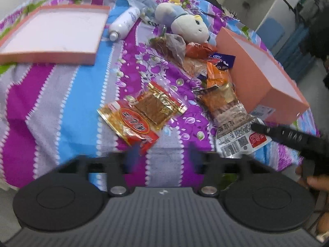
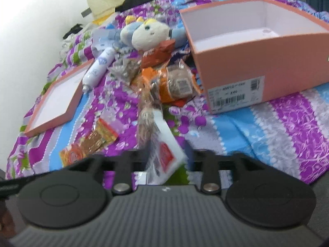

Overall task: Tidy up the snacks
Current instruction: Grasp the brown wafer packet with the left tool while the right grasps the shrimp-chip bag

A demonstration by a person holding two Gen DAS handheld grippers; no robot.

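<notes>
Both grippers' fingers spread: left gripper [image 1: 164, 154] above the red-and-gold foil snack packet [image 1: 141, 117]; right gripper [image 2: 168, 156] straddling a clear, white-labelled snack bag [image 2: 162, 144].

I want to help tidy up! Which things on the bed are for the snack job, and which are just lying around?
For the snack job:
- red-and-gold snack packet
- long clear snack bag
- pile of small snack packets
- open pink box
- pink box lid

Just lying around:
- plush toy
- white bottle
</notes>
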